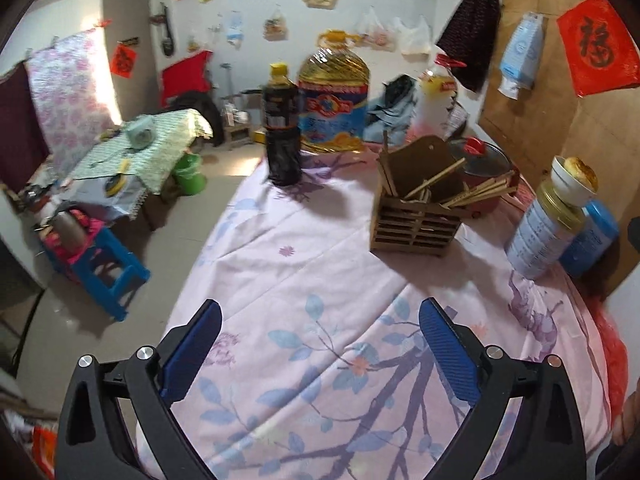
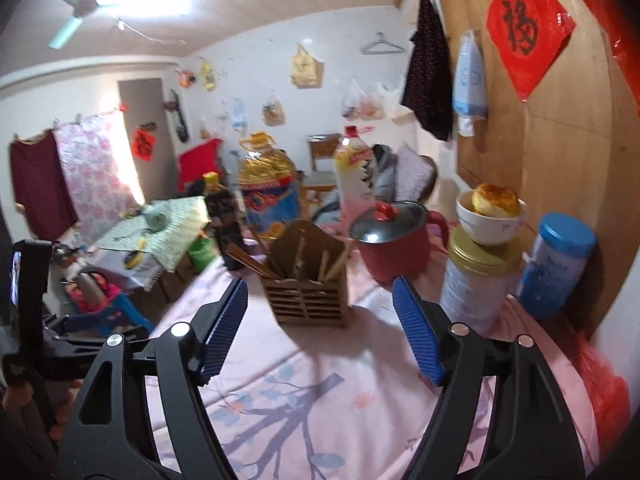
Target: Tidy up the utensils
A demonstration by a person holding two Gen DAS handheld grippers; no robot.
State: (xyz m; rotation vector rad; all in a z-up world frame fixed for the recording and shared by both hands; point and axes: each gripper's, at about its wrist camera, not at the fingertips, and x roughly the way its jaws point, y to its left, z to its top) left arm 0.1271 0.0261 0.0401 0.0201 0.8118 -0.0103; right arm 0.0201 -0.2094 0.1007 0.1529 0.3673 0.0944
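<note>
A slatted wooden utensil holder (image 1: pixel 416 224) (image 2: pixel 310 296) stands on the pink flowered tablecloth (image 1: pixel 320 300) with several wooden chopsticks (image 1: pixel 478 196) (image 2: pixel 250 262) leaning out of it. My left gripper (image 1: pixel 320 344) hovers over the cloth well in front of the holder, jaws wide apart, nothing between the blue pads. My right gripper (image 2: pixel 320 320) is open too, with the holder seen in the gap beyond its fingertips and not touched by them. The left gripper's black frame shows at the left edge of the right wrist view.
Behind the holder are a dark sauce bottle (image 1: pixel 280 128), a big oil jug (image 1: pixel 334 100), a white bottle (image 2: pixel 354 176) and a red pot with a lid (image 2: pixel 396 236). At right stand a tin (image 2: pixel 476 280) with a bowl (image 2: pixel 490 216) on top and a blue-lidded jar (image 2: pixel 556 264). The table's left edge drops to the floor.
</note>
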